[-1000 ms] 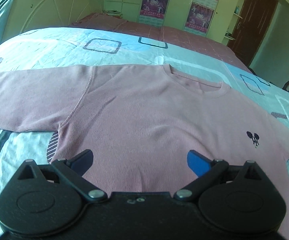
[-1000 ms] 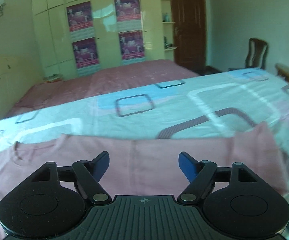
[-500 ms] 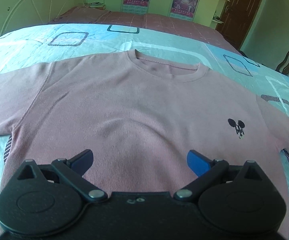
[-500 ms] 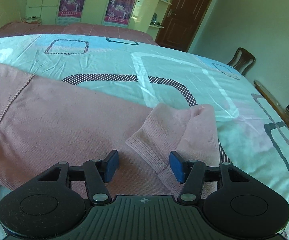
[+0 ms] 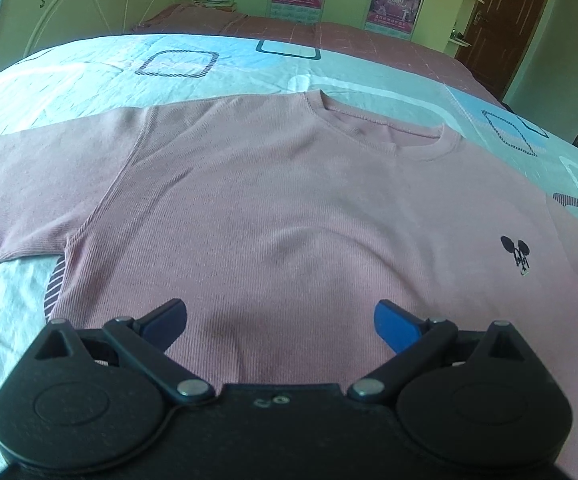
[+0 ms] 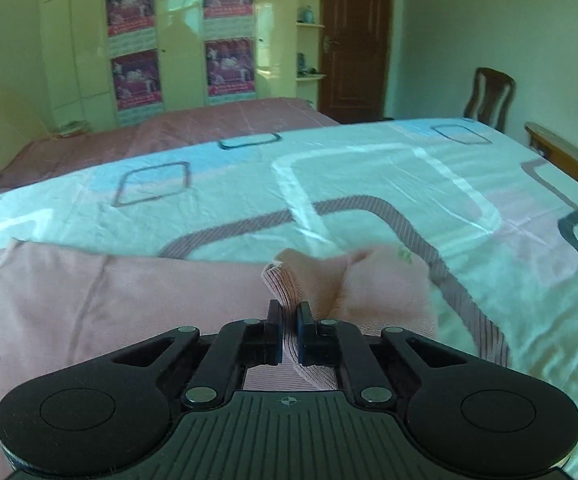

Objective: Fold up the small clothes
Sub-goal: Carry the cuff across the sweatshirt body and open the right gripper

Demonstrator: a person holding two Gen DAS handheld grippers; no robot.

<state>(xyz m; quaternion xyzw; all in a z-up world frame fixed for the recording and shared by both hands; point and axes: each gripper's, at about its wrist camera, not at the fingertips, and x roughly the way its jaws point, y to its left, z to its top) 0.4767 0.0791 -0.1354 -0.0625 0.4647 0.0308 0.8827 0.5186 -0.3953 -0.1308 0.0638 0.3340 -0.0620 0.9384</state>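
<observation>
On the bed (image 6: 369, 184), right gripper (image 6: 288, 334) pinches the sweater (image 5: 289, 220) cuff; fold blurred.

Patterned bedsheet (image 6: 369, 184), cream wardrobe (image 6: 177, 40) with posters (image 6: 229, 66), brown door (image 6: 355, 36), wooden chair (image 6: 489, 96)

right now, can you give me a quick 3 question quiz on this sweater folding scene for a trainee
1. True or false: the left gripper is shut on the pink sweater.
2. What is the right gripper shut on? A) the collar B) the sleeve cuff C) the bedsheet
3. Fill in: the small dark emblem on the sweater's chest is a ____ head.

Key: 1 false, its fingers are spread open above the lower body of the sweater; 2 B; 3 mouse.
</observation>
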